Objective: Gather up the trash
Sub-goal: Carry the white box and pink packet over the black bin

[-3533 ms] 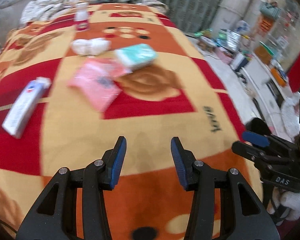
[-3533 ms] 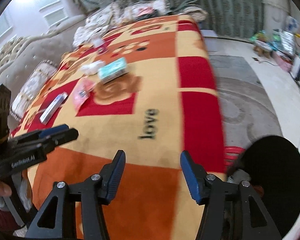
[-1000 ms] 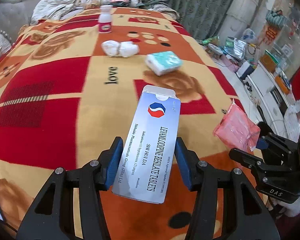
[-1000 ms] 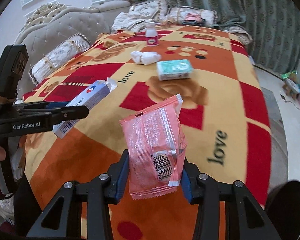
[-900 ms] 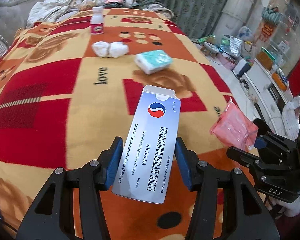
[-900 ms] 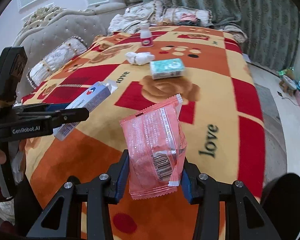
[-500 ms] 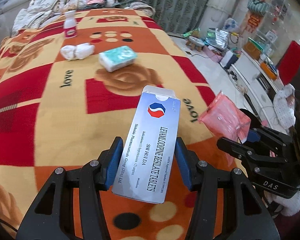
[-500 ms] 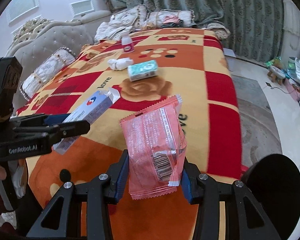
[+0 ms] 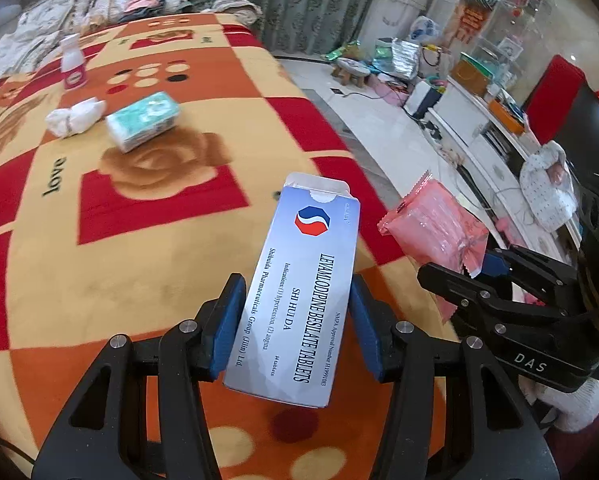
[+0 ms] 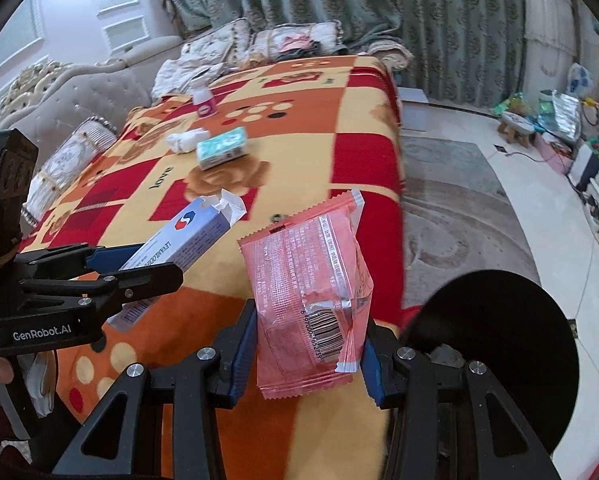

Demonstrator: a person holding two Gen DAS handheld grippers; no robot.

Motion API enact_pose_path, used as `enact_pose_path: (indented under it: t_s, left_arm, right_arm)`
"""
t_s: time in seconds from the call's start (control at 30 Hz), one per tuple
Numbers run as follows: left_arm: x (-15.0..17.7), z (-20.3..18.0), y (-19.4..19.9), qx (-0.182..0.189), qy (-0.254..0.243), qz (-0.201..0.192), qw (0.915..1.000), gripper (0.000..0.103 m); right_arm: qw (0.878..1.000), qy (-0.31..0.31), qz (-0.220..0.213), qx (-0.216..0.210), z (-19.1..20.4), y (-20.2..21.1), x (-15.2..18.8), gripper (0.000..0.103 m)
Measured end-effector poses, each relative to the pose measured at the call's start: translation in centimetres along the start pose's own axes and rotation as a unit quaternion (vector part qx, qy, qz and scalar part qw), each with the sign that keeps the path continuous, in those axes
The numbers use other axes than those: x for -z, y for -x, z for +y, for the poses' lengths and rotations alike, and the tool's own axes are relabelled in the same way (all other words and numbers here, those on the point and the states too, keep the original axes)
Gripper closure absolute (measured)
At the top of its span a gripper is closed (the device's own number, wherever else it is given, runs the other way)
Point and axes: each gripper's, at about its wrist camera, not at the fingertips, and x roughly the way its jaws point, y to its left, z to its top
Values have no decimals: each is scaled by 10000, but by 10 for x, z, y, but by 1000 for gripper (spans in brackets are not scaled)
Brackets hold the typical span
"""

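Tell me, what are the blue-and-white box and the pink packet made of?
The tablet box looks like thin printed cardboard with a slightly glossy face: flat panels, sharp folded edges and a torn-open paper flap at its top in the right wrist view. The pink packet looks like thin shiny plastic film: it crinkles, glints, shows light through, and has zigzag-cut sealed ends.

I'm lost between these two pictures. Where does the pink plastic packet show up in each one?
Left wrist view: the pink plastic packet sits right of centre, sticking up from the right gripper.
Right wrist view: it stands bottom centre, clamped between the blue pads.
Shared landmark: the teal tissue pack lying on the red-and-orange blanket.
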Motion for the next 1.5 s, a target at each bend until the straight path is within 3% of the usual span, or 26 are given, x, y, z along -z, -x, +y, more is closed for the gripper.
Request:
enact_pose_path:
  t_s: [0.53, 0.8, 1.13, 1.37, 1.4, 1.5]
  left_arm:
    - [-16, -59, -33, 400, -364, 185, 9984, 57]
    - [-10, -61, -57, 445, -376, 579, 9966, 57]
    - [-3, -71, -67, 577, -465, 898, 9932, 57]
    - [1, -79, -69, 620, -603, 911, 9921, 57]
    - [2, -81, -69, 594, -653, 906, 9920, 58]
    - [0, -86, -69, 717, -744, 959, 9900, 86]
  right_arm:
    - [9970, -639, -32, 435, -68, 21, 15, 59]
    - [9942, -927, 14, 539, -95, 22, 22, 59]
    - [9938, -992, 48, 506, -101, 18, 24, 59]
    - [9932, -1052, 71, 498, -106, 16, 26, 59]
    - [9931, -1058, 68, 496, -106, 16, 26, 59]
    - [9932, -1056, 56, 495, -108, 17, 26, 59]
